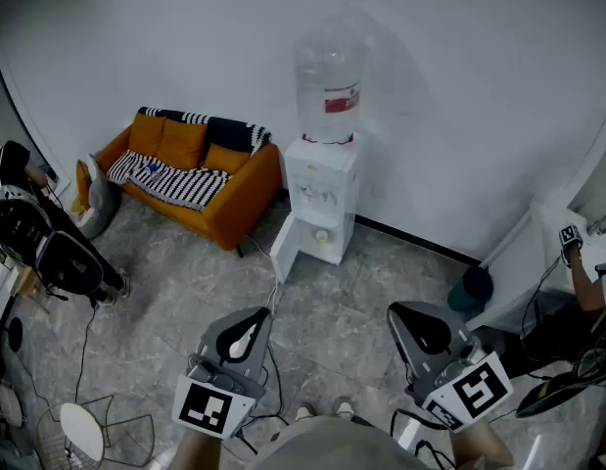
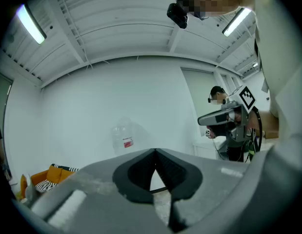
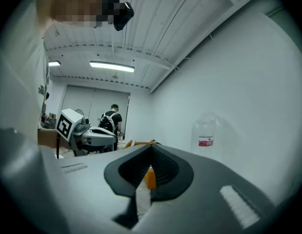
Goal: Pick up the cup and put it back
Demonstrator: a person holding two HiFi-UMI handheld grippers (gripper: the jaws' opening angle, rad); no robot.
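1. Nearest to me, low in the head view, are my left tongs (image 1: 252, 323) and my right tongs (image 1: 420, 329). Both are held out over the grey floor (image 1: 361, 292), well apart from each other.
2. In the left gripper view the left tongs (image 2: 154, 152) are pinched together at the tips. Only wall and floor show through the small gap behind them, so I call them empty.
3. In the right gripper view the right tongs (image 3: 151, 147) are likewise fully closed. The orange sliver in their gap is the far-off sofa (image 1: 190, 169), not something held.
4. I cannot pick out the cup with certainty.
   - The water dispenser (image 1: 322, 199), with its big bottle (image 1: 329, 91) on top, stands against the wall ahead, beside the sofa.
   - Its lower door (image 1: 286, 248) hangs open, and a small pale thing (image 1: 322, 235) sits inside that compartment.
   - I judge that to be the cup, but it is too small to be sure.
5. On progress, neither pair of tongs carries anything, and both are well apart from the dispenser.
   - If that pale thing is the cup, it sits in its place, untouched by me at this moment.
   - These views alone cannot tell me whether the pick-up is yet to start or is already finished.
6. If it has not started, everything is left to do:
   - walk up to the dispenser;
   - spread one pair of tongs;
   - reach into the open compartment and close on the cup;
   - lift it out, then set it back inside.
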